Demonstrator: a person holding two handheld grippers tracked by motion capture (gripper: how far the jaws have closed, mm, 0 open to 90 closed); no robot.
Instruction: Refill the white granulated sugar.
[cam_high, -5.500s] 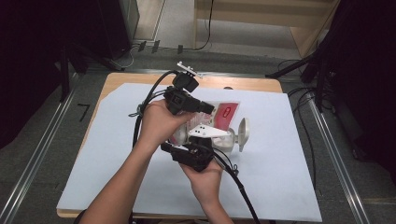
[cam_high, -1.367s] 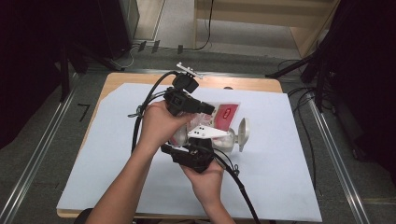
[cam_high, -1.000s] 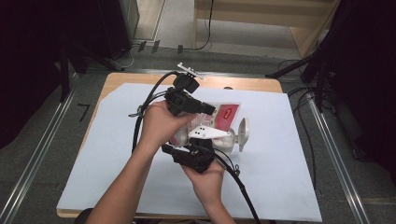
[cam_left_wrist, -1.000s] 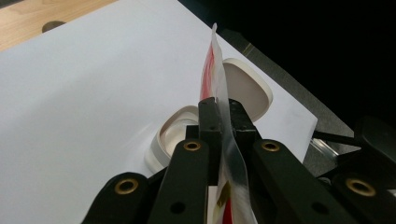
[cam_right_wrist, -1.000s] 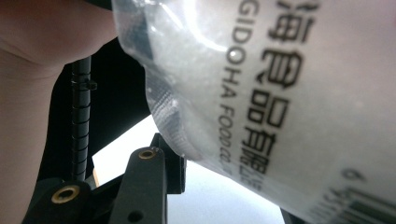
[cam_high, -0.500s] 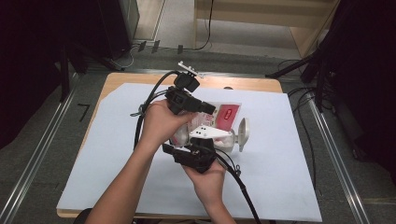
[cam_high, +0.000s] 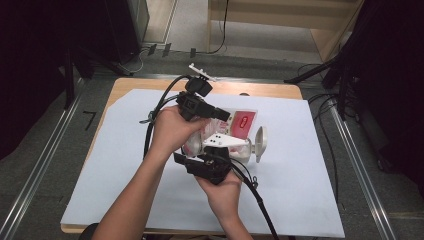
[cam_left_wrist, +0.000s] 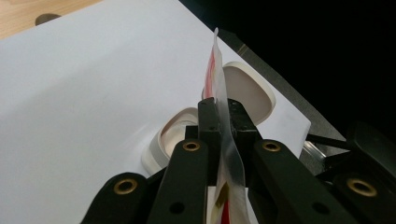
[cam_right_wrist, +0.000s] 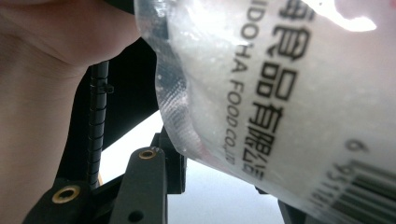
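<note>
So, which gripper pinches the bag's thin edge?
The left gripper: its jaws are shut flat on the bag's thin edge, while the right gripper holds its full, bulging part.

Both hands meet over the white-covered worktop (cam_high: 300, 190), left tongs (cam_high: 220, 114) above right tongs (cam_high: 227, 150), a clear bag (cam_high: 240, 122) (red label showing) held between them beside a white lid (cam_high: 260, 144).

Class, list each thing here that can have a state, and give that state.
Plastic bag: lifted off the table, held by both grippers.
Left gripper: shut on the bag's thin edge.
Right gripper: closed around the bag's filled part.
White container: open.
Lid: off, beside the container.
</note>
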